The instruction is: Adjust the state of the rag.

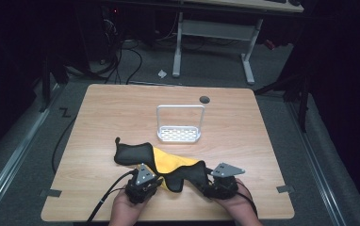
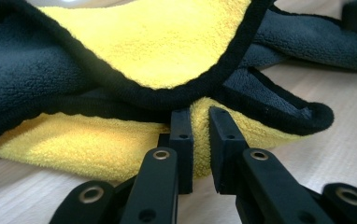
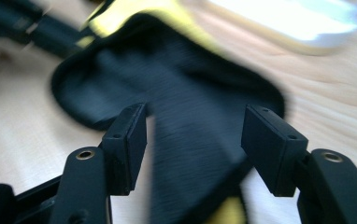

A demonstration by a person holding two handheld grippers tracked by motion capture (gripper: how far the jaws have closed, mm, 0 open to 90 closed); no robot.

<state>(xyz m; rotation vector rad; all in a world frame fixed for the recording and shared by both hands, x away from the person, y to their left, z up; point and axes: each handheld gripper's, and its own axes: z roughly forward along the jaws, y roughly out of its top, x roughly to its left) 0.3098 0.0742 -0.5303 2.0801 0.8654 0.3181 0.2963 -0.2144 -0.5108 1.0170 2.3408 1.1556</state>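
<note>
Now your cloth lies crumpled, yellow inside with black edges. Your left gripper pinches its yellow fold. Your right gripper is spread wide over the black part.

1. Light wooden table with a round dark grommet near its far edge; grey tape tabs at the near corners.
2. Grey carpeted floor; black cables trailing beyond the table.
3. Second desk on white legs at the back; dark, unlit surroundings.
</note>
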